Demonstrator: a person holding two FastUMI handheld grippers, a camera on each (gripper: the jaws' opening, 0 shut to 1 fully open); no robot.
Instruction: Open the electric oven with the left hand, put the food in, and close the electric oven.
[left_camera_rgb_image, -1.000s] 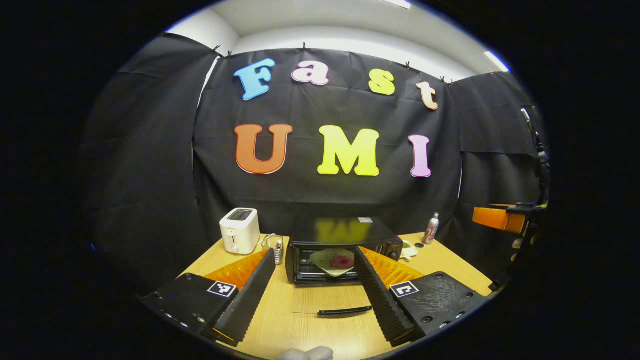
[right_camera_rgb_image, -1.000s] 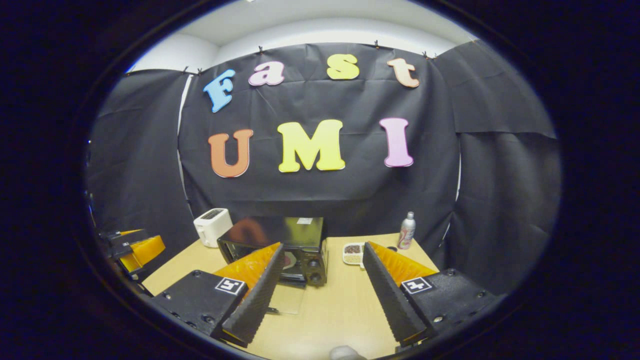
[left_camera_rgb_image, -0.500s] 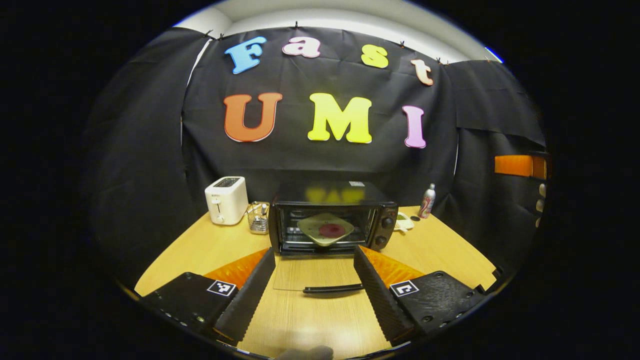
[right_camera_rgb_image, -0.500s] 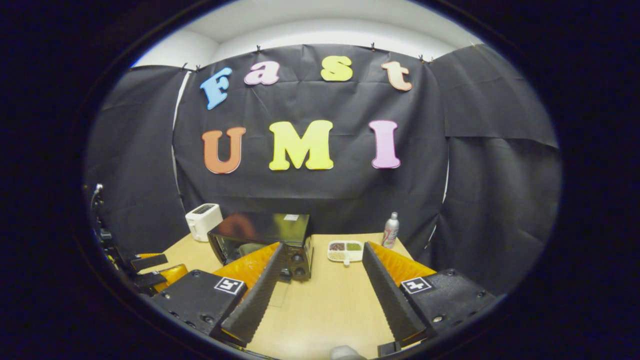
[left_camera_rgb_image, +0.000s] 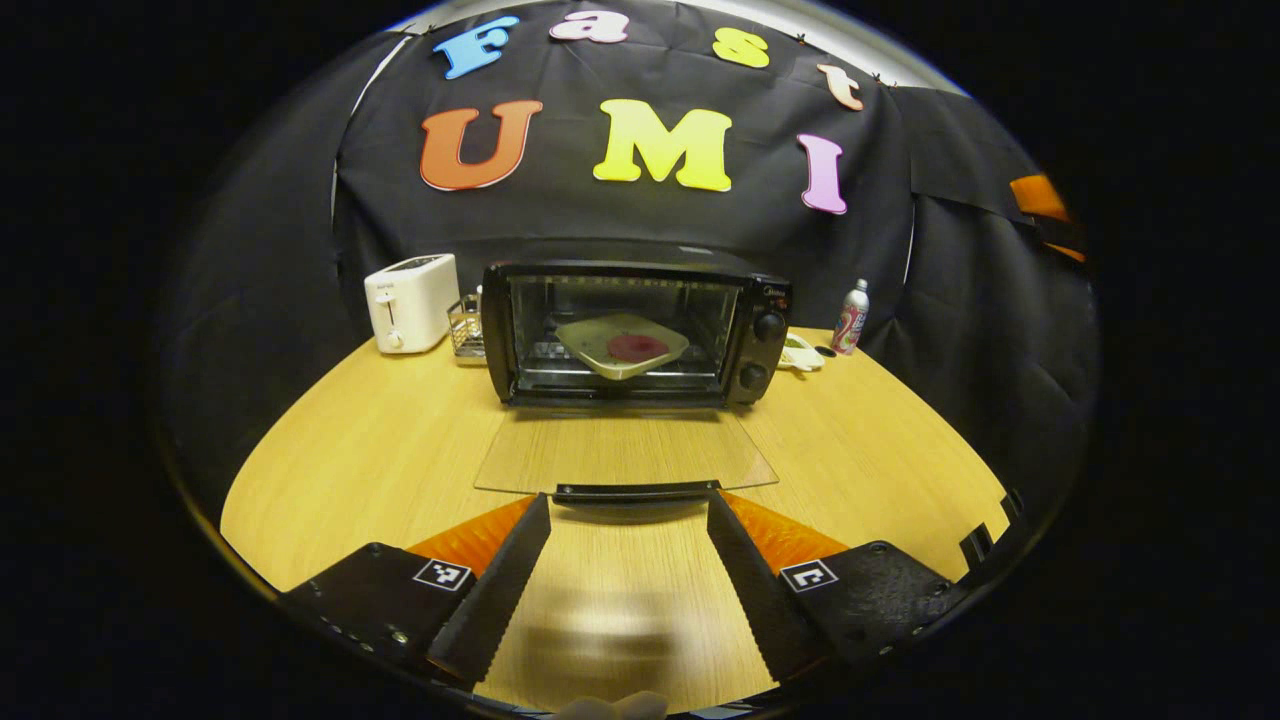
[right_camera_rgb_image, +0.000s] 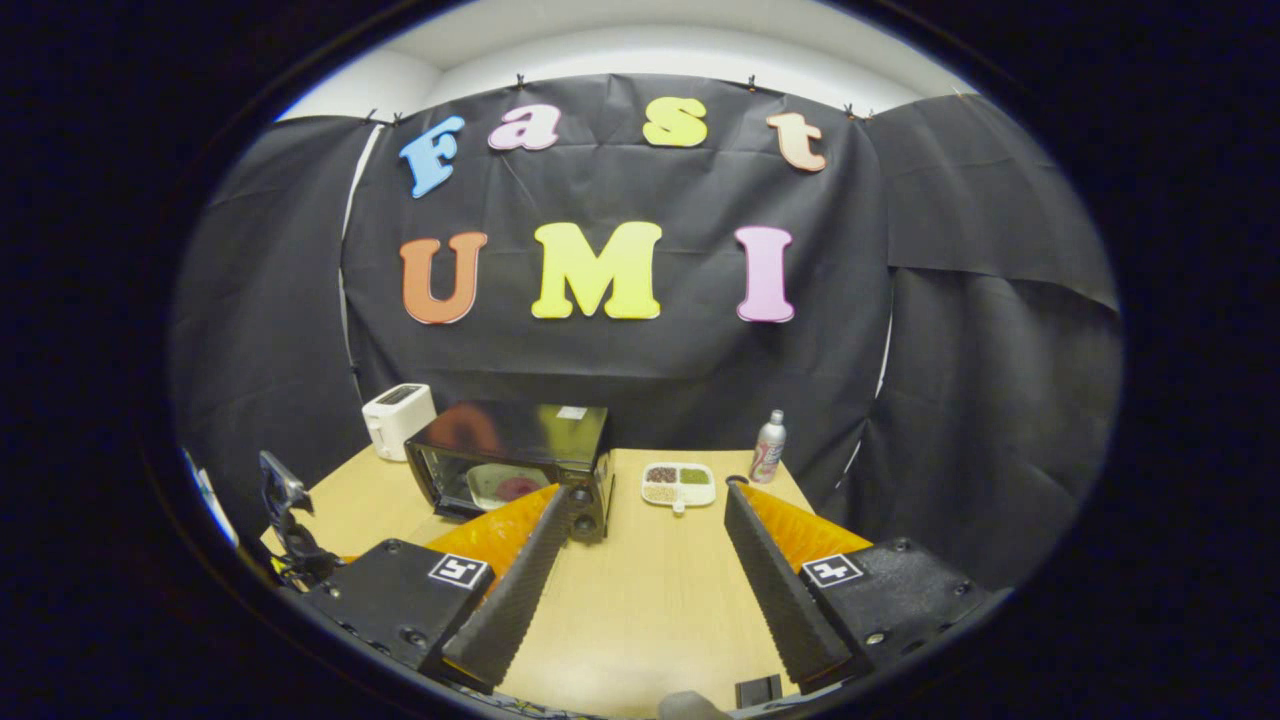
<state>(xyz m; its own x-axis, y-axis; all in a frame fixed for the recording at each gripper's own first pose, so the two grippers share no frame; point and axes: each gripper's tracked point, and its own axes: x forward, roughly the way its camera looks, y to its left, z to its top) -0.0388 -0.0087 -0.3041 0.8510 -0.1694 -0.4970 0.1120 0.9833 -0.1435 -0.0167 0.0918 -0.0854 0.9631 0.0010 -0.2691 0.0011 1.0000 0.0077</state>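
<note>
The black electric oven (left_camera_rgb_image: 630, 300) stands at the table's back with its glass door (left_camera_rgb_image: 625, 450) folded down flat. Inside, on the rack, sits a pale plate with a red food item (left_camera_rgb_image: 622, 345). My left gripper (left_camera_rgb_image: 628, 505) is open and low over the table. The door's black handle (left_camera_rgb_image: 635, 491) lies just at its fingertips and spans the gap between them. My right gripper (right_camera_rgb_image: 640, 495) is open and holds nothing, well back from the oven (right_camera_rgb_image: 510, 460), which shows at its left finger. The plate (right_camera_rgb_image: 505, 487) is visible through the oven's opening.
A white toaster (left_camera_rgb_image: 410, 300) and a small wire basket (left_camera_rgb_image: 463, 325) stand left of the oven. To its right are a divided dish of food (right_camera_rgb_image: 680, 483) and a drink can (left_camera_rgb_image: 851, 317). Bare wooden table (left_camera_rgb_image: 380, 450) spreads on both sides of the door.
My left gripper has dropped low and closed in on the open door, so the handle now lies at its fingertips. The right gripper has drifted back and aside, still open.
</note>
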